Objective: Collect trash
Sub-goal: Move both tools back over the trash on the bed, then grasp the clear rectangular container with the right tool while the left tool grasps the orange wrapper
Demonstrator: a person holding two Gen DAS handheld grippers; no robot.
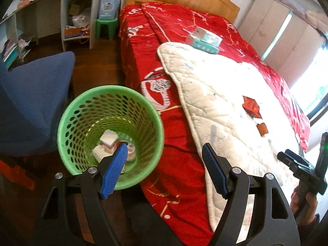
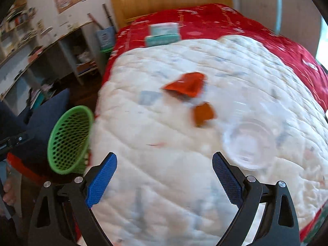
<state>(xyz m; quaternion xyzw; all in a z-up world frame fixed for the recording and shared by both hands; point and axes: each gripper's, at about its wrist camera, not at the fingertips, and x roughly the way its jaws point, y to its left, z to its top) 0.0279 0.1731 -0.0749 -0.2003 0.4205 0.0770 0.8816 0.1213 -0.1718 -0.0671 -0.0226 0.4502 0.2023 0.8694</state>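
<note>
A green mesh trash basket (image 1: 69,123) stands on the floor beside the bed, with several pieces of trash (image 1: 109,140) inside. My left gripper (image 1: 164,146) is open and empty, its left finger over the basket's mouth. On the white quilt (image 2: 164,143) lie a red wrapper (image 2: 185,85), a smaller orange wrapper (image 2: 204,113) and a clear plastic cup (image 2: 249,143). My right gripper (image 2: 164,157) is open and empty above the quilt, with the cup just beyond its right finger. The wrappers (image 1: 251,106) and the right gripper (image 1: 295,162) also show in the left wrist view. The basket (image 2: 69,139) shows at left in the right wrist view.
A teal and white box (image 1: 205,40) lies on the red bedspread (image 1: 180,164) near the headboard. A blue chair (image 1: 34,102) stands left of the basket. Cluttered shelves (image 1: 75,20) and a green stool (image 1: 106,27) stand at the far wall.
</note>
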